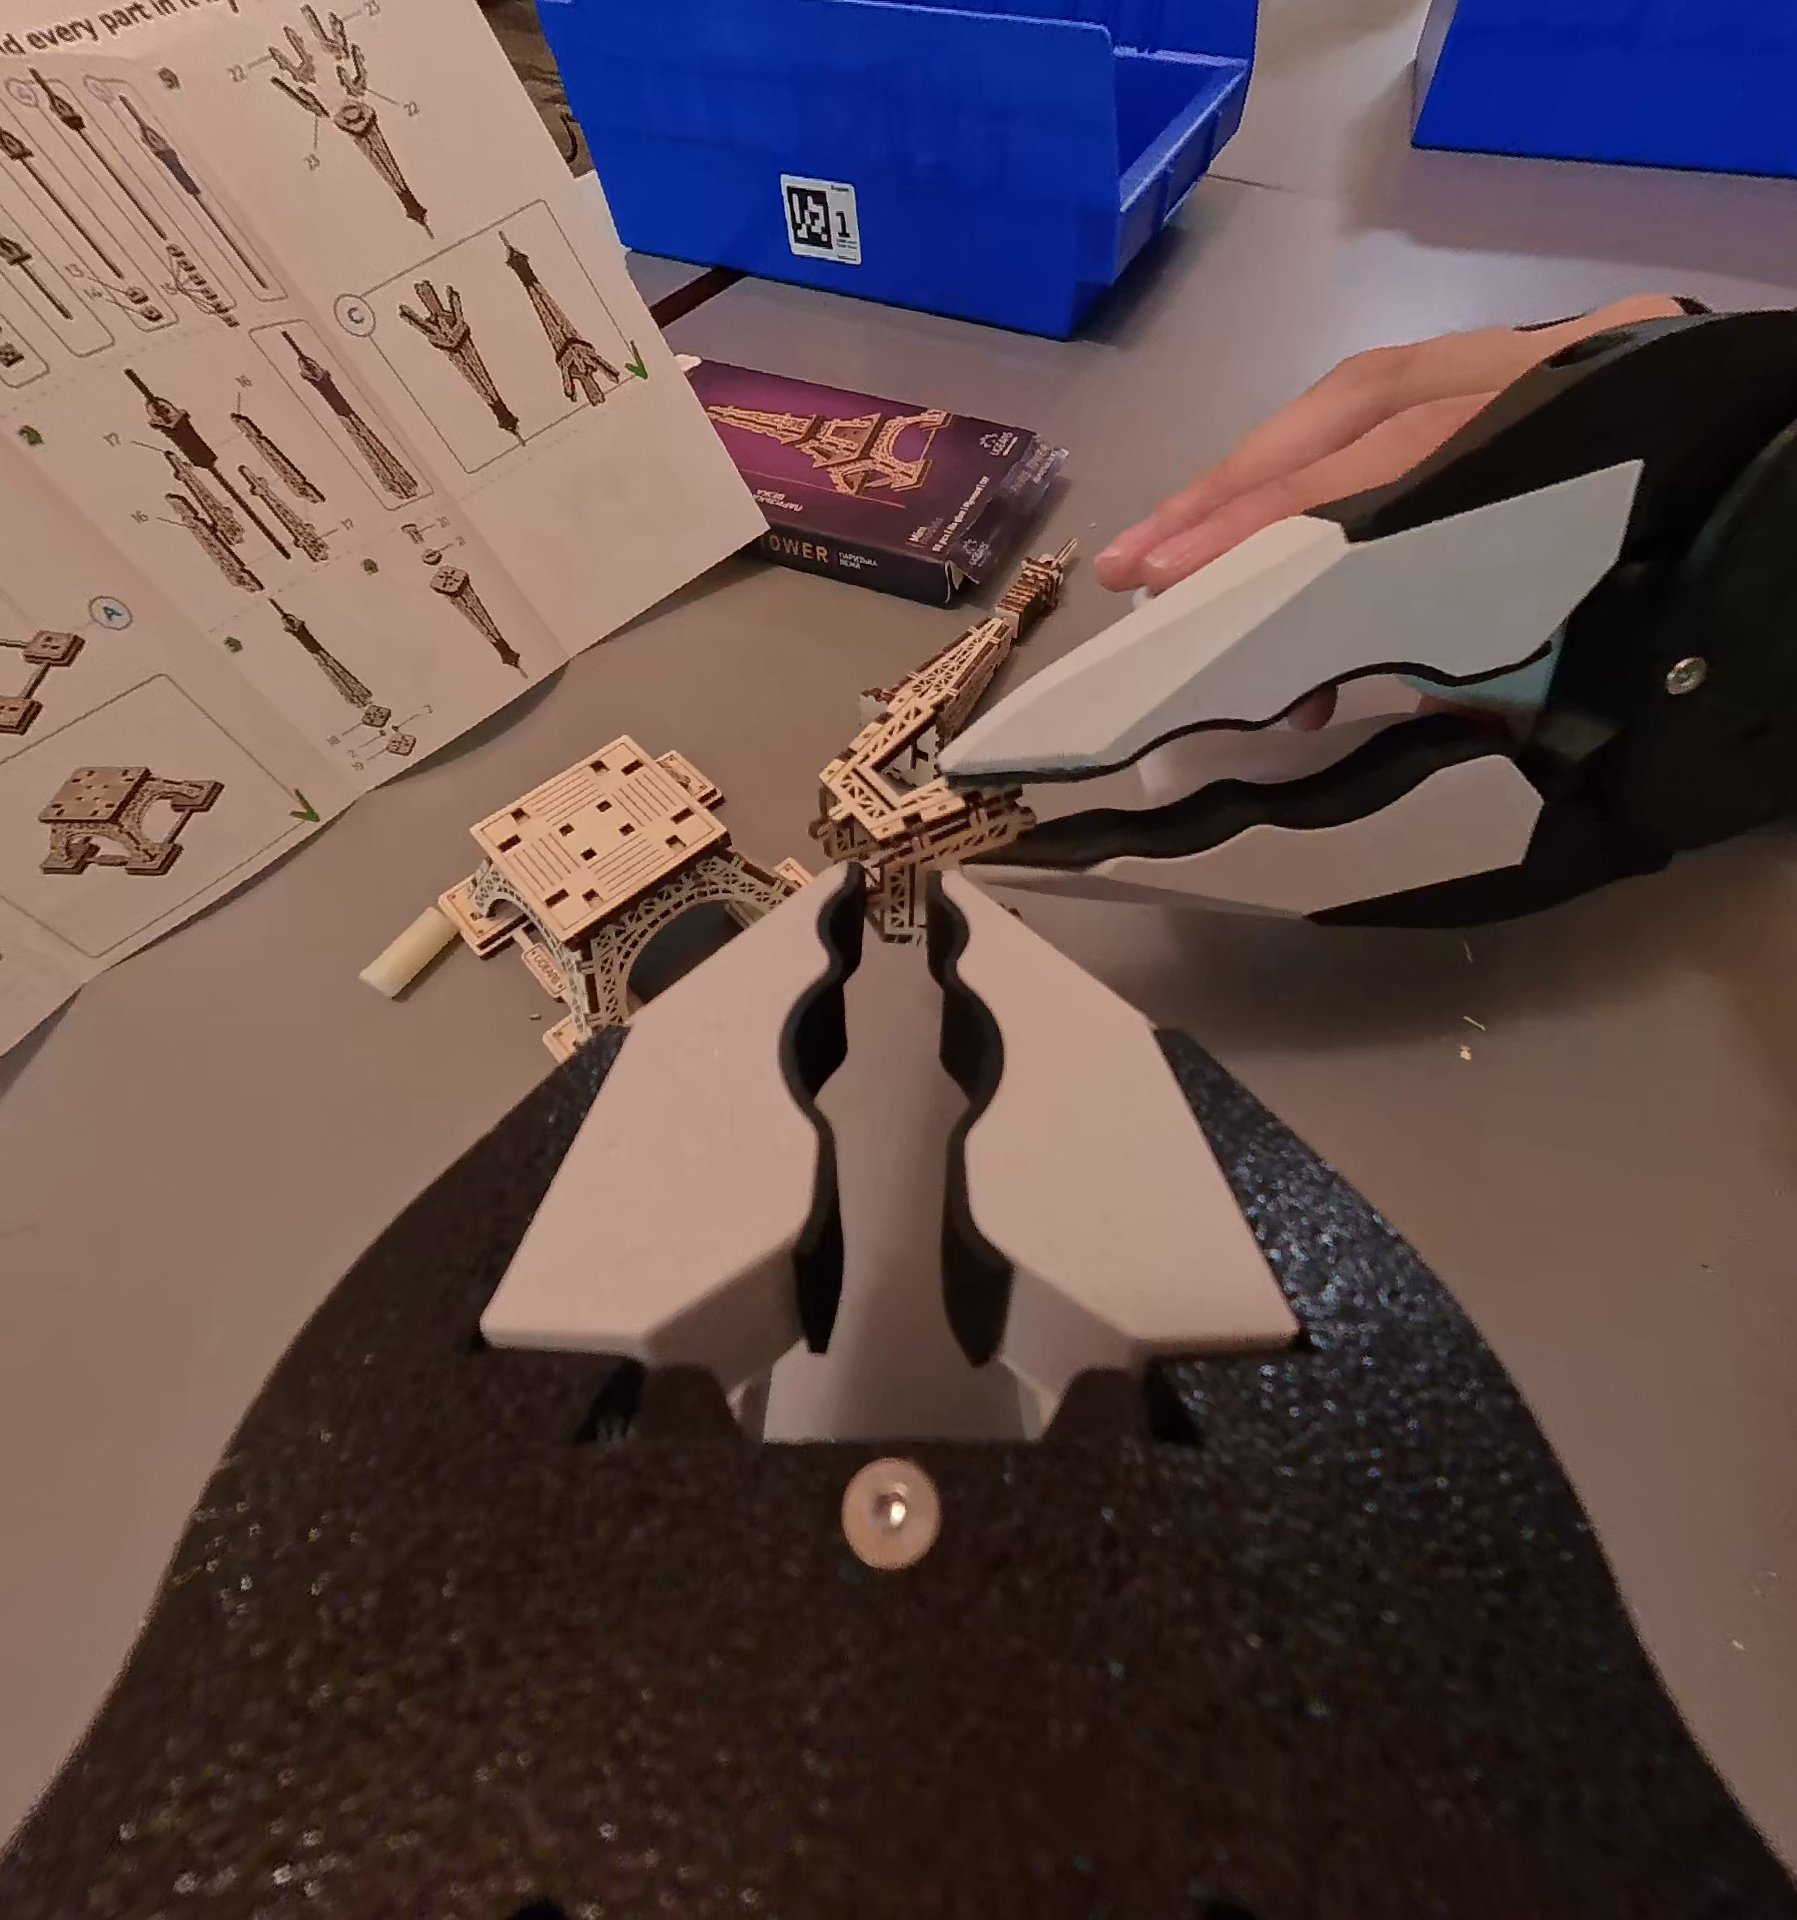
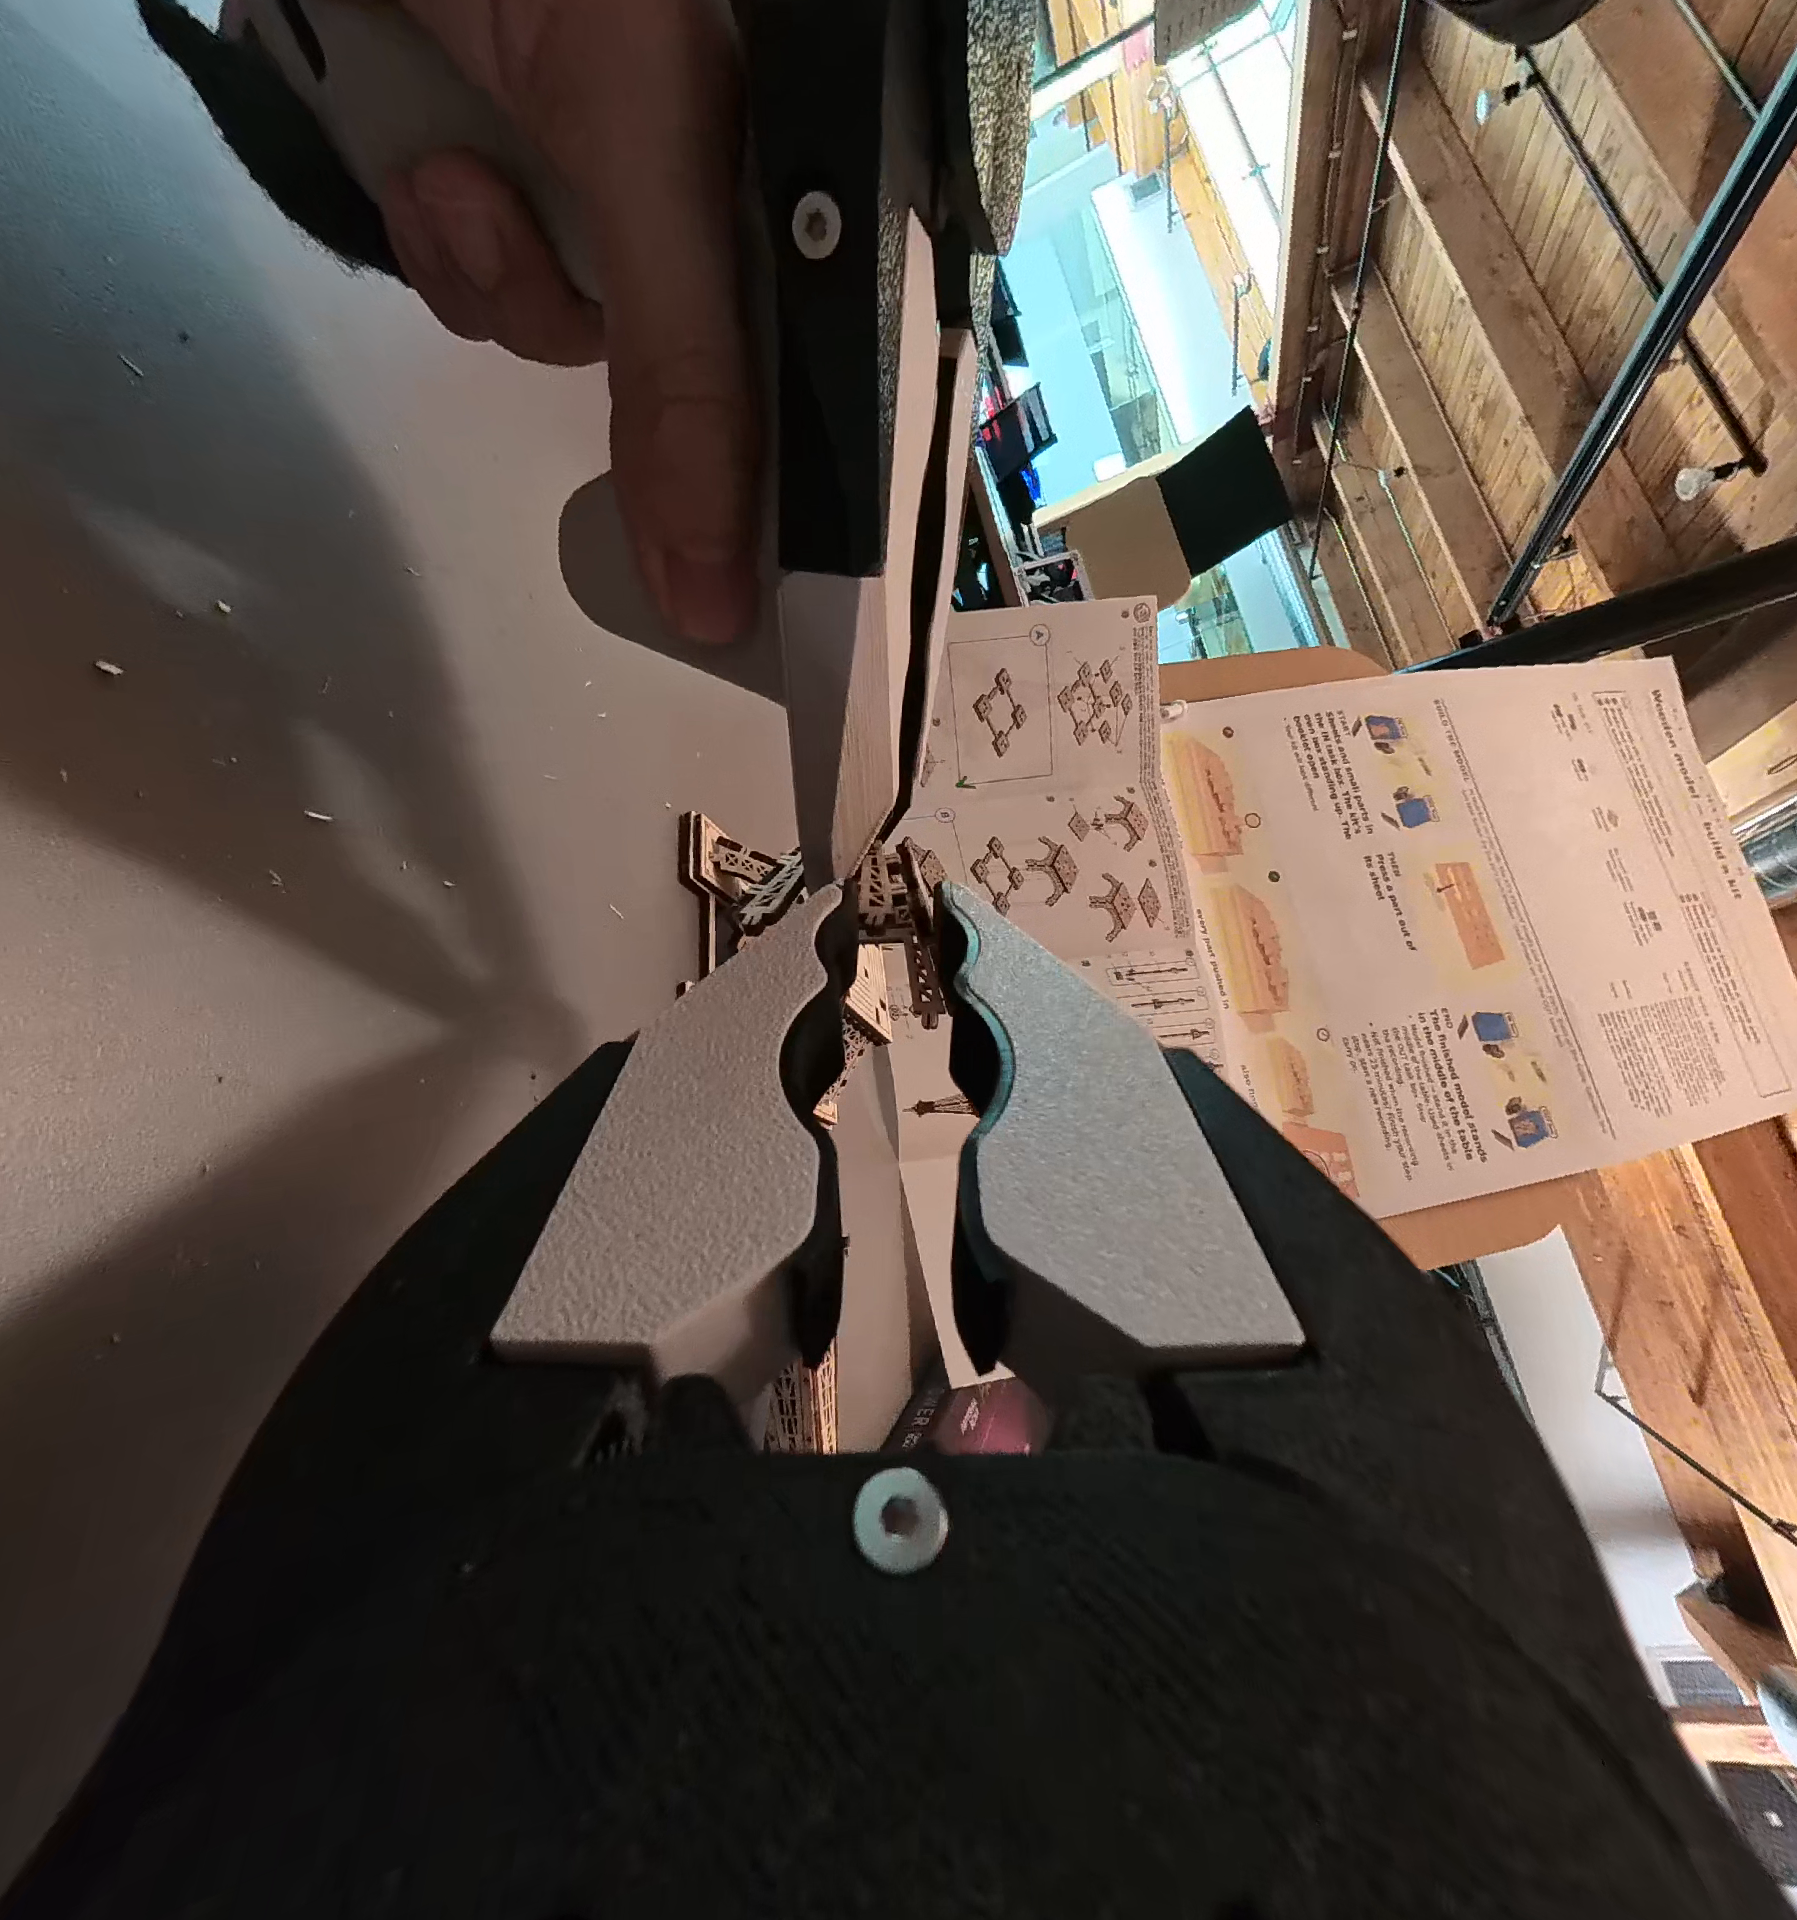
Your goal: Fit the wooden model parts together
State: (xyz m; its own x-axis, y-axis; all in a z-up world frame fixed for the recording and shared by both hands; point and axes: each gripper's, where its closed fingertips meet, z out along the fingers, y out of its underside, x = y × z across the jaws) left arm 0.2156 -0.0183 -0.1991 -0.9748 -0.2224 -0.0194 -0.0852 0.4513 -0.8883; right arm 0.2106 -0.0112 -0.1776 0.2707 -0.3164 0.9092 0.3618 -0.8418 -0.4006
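The wooden tower's upper section (image 1: 961,665), with its spire pointing away, is held a little above the grey table between both grippers. My left gripper (image 1: 894,894) is shut on one of its lower legs. The right gripper (image 1: 977,805) comes in from the right and is shut on the section's leg cluster. In the right wrist view my right gripper (image 2: 889,904) grips the lattice legs (image 2: 920,966), and the left gripper (image 2: 852,857) reaches down from above onto the same part. The arched tower base (image 1: 603,831) stands on the table just left of my left fingers and also shows in the right wrist view (image 2: 733,878).
An unfolded instruction sheet (image 1: 250,416) lies at the left. A purple kit box (image 1: 873,478) lies behind the parts, with blue bins (image 1: 873,156) at the back. A small cream wax stick (image 1: 406,956) lies beside the base. A hand (image 1: 1289,468) holds the right gripper. Wood crumbs dot the table. The small cream wax stick (image 1: 406,956) is about 15 centimetres from both grippers' fingertips.
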